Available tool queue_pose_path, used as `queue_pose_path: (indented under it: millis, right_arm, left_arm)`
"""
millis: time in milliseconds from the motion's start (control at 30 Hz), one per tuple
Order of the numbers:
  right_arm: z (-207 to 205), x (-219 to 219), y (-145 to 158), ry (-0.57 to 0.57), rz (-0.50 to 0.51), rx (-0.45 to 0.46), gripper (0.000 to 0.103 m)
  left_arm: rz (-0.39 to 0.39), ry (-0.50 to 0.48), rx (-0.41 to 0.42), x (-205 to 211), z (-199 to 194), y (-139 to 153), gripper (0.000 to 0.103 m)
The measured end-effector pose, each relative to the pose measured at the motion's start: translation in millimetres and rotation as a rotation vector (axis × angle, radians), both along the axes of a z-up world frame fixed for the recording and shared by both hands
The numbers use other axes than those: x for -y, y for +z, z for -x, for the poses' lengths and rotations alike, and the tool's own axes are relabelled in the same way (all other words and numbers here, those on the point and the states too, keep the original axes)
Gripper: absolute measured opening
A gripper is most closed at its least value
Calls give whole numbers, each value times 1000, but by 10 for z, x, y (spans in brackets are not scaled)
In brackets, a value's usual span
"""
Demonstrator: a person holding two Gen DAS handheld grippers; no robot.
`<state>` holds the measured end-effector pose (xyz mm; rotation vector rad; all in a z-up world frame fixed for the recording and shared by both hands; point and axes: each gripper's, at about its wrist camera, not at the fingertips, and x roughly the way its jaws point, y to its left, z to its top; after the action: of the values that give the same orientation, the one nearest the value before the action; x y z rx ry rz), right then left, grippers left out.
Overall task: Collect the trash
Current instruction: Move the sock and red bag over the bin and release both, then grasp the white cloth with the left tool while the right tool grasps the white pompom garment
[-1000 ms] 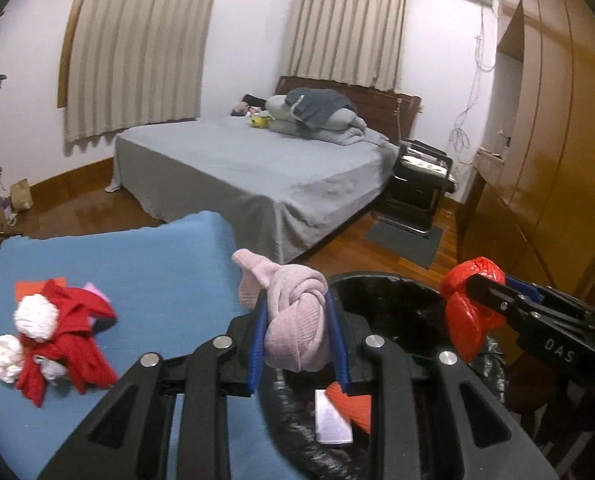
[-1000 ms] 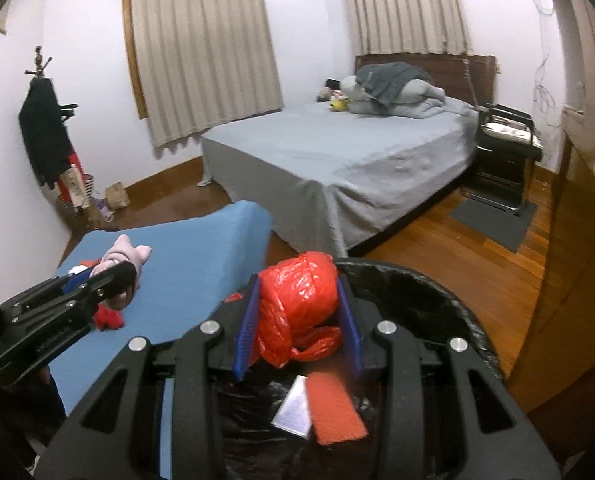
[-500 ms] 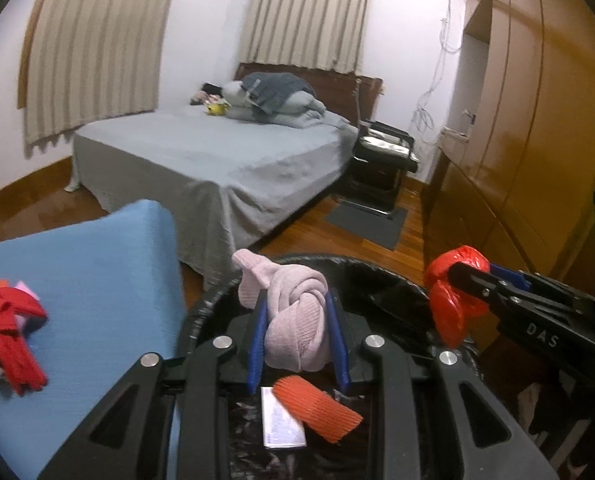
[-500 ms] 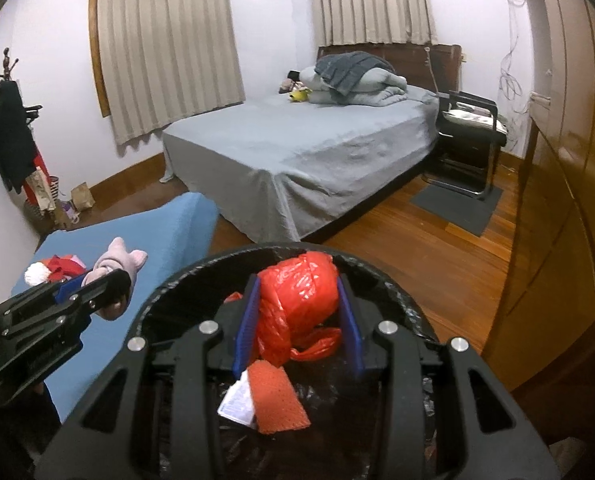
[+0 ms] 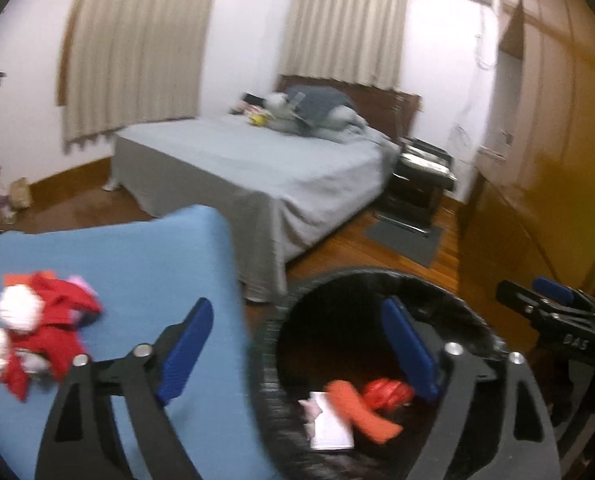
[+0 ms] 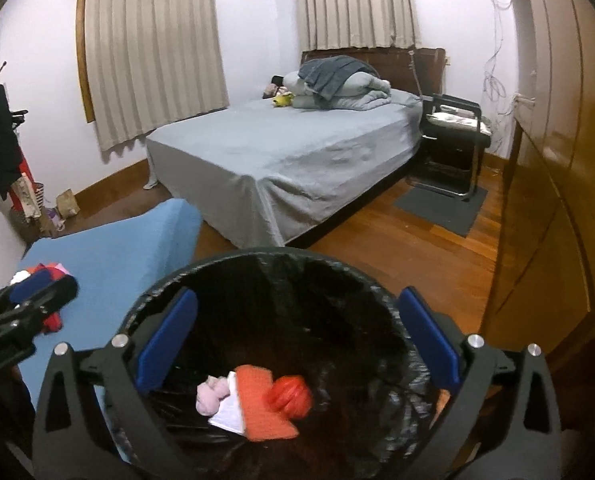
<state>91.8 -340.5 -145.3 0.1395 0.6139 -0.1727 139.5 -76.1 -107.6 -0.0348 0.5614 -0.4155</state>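
Both claws spread wide, empty. Left claw [image 5: 293, 352] straddling the bin [image 5: 377, 276] rim and the table [image 5: 137, 256] edge; right claw [image 6: 297, 340] directly over the bin mouth. In the bin: pink wad [image 6: 211, 394], white paper [image 6: 229, 412], orange piece [image 6: 261, 404], red bag [image 6: 291, 394] — all dropped, none gripped. Remaining trash: red-and-white bundle [image 5: 37, 336] on the table, to the left of the left claw and a little ahead, apart from it. Long axis of the bundle unclear — crumpled and blurred. Left claw judged nearer, well nearer than the right; next reach likely leftward across the table, away from the bin.
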Motion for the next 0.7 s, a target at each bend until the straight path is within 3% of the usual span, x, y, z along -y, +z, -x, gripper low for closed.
queue_pose_path:
  millis: [267,533,700]
  right_arm:
    - [-372,-625,42,118,-37,10,98]
    - [-772,-1681,28,316,-65,20,98]
    - [-985,-2336,-18,431,-68,15,98]
  left_arm:
    - [-45,231,29,-1007,35,42,95]
    - [-91,462,14,-2151,86,-80,95]
    - [-103,546,-10,-2702,114,-198,95]
